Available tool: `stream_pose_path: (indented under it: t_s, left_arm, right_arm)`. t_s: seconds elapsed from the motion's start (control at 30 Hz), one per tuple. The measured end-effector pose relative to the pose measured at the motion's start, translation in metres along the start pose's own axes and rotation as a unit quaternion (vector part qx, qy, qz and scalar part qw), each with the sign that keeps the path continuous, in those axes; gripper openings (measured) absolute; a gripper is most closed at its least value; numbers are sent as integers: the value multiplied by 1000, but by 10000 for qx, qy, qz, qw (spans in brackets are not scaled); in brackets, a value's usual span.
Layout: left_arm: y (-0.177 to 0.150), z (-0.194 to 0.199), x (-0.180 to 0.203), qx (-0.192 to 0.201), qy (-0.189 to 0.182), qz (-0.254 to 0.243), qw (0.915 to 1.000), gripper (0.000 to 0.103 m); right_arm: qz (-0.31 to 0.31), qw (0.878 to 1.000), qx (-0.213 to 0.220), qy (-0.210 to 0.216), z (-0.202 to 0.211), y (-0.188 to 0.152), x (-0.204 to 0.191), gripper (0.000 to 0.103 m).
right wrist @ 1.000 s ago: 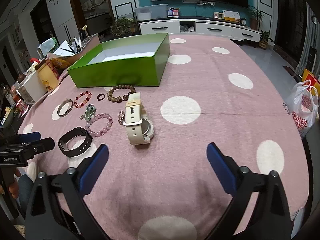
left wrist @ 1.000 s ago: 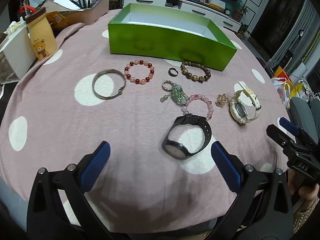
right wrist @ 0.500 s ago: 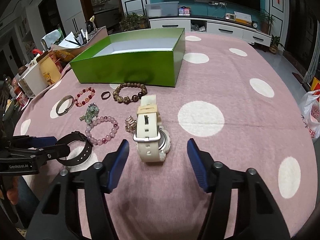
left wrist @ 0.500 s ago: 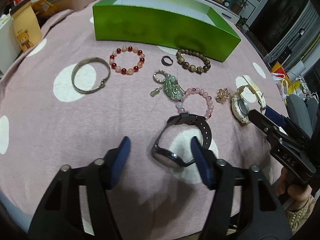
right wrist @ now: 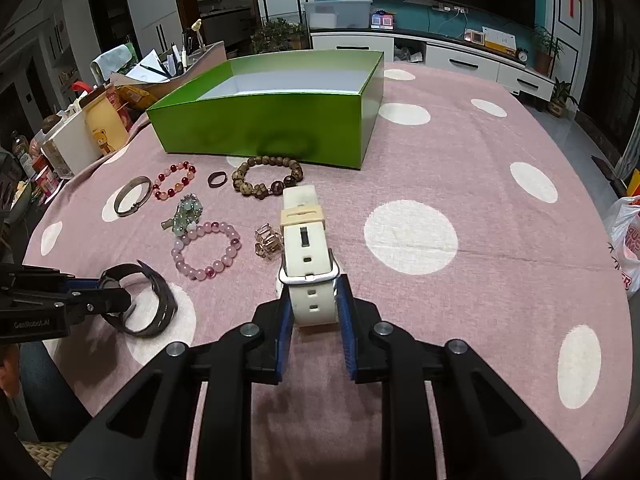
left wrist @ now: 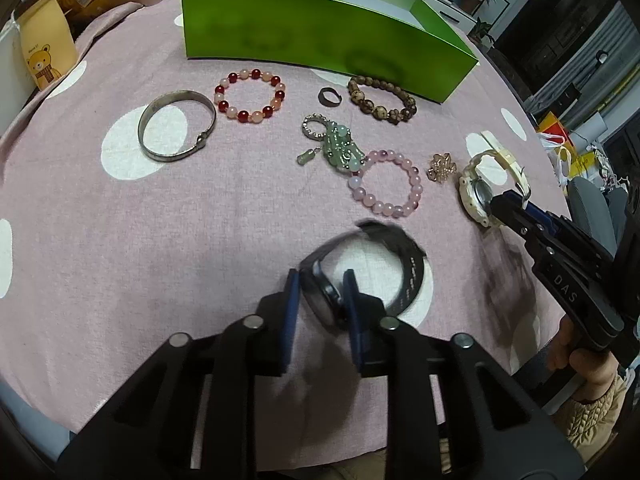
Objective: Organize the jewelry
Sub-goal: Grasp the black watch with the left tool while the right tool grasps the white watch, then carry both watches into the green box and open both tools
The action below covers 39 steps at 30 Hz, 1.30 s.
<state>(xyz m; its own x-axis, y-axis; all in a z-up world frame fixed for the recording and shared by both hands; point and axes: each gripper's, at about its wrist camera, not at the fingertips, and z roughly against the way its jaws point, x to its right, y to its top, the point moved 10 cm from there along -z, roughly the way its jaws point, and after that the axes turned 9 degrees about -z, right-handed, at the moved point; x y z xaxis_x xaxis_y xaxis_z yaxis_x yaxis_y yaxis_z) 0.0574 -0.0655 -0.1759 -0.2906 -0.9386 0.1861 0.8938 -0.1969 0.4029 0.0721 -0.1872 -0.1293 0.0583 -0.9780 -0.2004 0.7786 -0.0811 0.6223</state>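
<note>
your left tool has just been closing and now pinches the face of the black watch, down at the near edge of the bench. your right tool did the same and is clamped on the cream watch strap, beside the pink bead bracelet. the green box sits behind the rest of the jewelry.

Left gripper and right gripper have just closed, apparently each clamped, angled downward.
</note>
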Motion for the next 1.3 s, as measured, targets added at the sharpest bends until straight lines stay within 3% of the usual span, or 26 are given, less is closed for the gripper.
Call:
stream_pose_path:
  t_s: [0.13, 0.7, 1.3]
  left_arm:
    - [0, 1, 0, 56, -26, 10, 10000, 7]
    - [28, 42, -5, 707, 9, -96, 9975, 7]
    - [131, 78, -40, 1434, 540, -165, 9880, 7]
  right_arm:
    - [-46, 9999, 95, 57, 5, 2, 1, 19]
    - [44, 9981, 557, 275, 34, 40, -14, 19]
    - [271, 9883, 1460, 340, 50, 144, -30, 19]
